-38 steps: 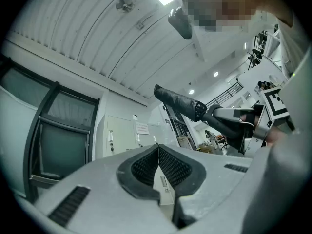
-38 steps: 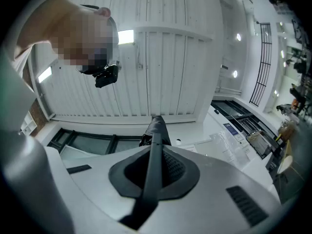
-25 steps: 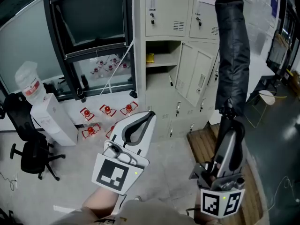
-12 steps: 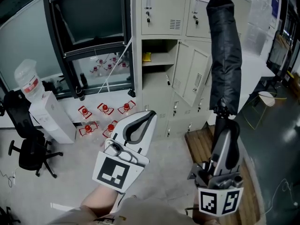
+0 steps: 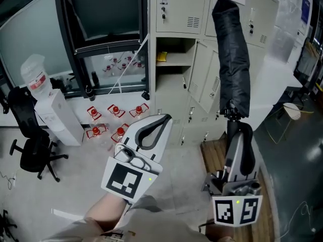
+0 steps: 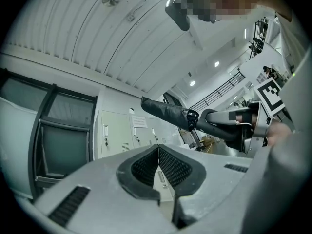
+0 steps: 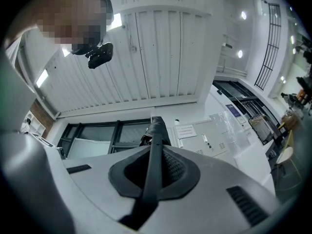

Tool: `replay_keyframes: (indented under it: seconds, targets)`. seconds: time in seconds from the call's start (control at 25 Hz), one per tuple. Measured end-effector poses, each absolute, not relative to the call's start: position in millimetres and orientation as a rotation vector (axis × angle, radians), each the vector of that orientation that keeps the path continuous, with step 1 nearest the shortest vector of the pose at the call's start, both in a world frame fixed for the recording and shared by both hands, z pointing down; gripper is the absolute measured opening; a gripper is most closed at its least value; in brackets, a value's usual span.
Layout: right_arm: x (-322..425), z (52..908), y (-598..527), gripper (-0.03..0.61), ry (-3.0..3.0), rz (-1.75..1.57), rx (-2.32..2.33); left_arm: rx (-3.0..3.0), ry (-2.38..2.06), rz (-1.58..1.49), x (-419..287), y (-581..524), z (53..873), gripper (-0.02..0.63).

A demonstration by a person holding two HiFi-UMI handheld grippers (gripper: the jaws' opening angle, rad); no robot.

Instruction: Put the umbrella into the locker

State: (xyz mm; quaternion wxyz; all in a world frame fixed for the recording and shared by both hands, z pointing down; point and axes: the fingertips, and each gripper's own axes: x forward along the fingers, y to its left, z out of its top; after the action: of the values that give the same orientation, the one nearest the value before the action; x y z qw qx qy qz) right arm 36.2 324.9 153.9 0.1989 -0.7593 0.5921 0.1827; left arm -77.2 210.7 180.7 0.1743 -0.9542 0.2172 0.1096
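Observation:
A black folded umbrella (image 5: 232, 59) stands upright in front of the beige lockers (image 5: 181, 14). My right gripper (image 5: 235, 126) is shut on its handle from below; in the right gripper view the handle (image 7: 154, 169) runs between the shut jaws up to the canopy (image 7: 156, 129). One locker compartment (image 5: 174, 49) is open, its door (image 5: 208, 83) swung to the right, with a small yellow item (image 5: 161, 57) on its shelf. My left gripper (image 5: 160, 121) is shut and holds nothing, left of the umbrella. In the left gripper view the umbrella (image 6: 165, 112) and the right gripper (image 6: 229, 124) show beyond the shut jaws.
A black office chair (image 5: 30, 158) and a white water dispenser (image 5: 58, 119) with a bottle (image 5: 33, 78) stand at the left. Several red items (image 5: 113, 121) lie on the floor below a black-framed window (image 5: 101, 29). A wooden platform (image 5: 216, 155) lies before the lockers.
The umbrella, held by my right gripper, has shifted left toward the open locker. The left gripper has kept its place, still shut.

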Motion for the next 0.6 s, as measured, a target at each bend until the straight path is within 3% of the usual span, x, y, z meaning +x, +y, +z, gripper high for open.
replay_keyframes:
  seconds: [0.6]
  targets:
    - [58,202,256,0.014,1.827,0.344,-2.185,-2.733,0.653,0.249,-42,160,223,0.009]
